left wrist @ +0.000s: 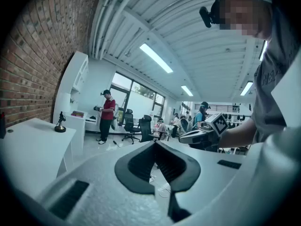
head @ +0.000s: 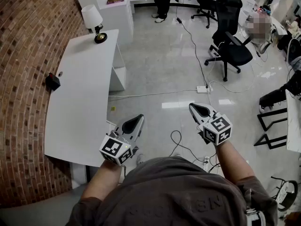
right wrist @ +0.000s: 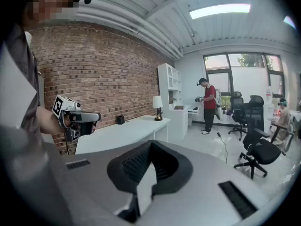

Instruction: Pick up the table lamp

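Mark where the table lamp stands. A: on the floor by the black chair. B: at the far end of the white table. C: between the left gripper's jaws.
B: the lamp stands upright at the far end of the white table, beside the brick wall.

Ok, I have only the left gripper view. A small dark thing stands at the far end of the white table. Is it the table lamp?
Observer: Yes. The head view shows the table lamp whole: white shade, dark base.
Operator: Is the right hand-held gripper empty?
Observer: Yes. Its own view shows the jaws together, nothing between them.
Operator: What else is there?
Observer: A small black object on the white table, beside the brick wall.
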`<state>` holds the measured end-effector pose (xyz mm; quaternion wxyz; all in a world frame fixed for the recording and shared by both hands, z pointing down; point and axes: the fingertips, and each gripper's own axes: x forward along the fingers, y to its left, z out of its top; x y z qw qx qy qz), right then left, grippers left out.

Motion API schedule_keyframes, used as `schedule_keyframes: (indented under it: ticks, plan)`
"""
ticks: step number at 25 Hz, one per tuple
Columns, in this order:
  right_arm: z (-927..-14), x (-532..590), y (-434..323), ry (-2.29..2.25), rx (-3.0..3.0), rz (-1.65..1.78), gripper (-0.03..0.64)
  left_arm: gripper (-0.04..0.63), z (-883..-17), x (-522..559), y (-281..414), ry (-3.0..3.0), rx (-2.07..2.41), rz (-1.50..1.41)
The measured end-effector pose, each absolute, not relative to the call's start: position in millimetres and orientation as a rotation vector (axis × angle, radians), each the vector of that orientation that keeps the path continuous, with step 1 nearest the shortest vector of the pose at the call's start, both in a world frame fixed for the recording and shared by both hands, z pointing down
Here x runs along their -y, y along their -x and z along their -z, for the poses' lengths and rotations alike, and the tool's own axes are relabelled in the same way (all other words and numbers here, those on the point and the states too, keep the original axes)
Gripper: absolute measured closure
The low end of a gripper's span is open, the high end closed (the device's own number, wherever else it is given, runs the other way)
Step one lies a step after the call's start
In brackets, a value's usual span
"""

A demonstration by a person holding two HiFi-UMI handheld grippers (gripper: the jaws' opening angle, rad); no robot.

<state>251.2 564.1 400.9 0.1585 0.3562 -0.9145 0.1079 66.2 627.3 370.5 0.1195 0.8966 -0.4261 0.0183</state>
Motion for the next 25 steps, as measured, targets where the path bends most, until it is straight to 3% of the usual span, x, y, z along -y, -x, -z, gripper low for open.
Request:
schedule_keyframes:
  ticks: [25]
  plan:
    - [-394.5, -540.9, -304.3, -1.03, 2.633, -0.318, 0.624, 0.597, -356.4, -604.0, -111.6, -2.634, 1.282, -0.064]
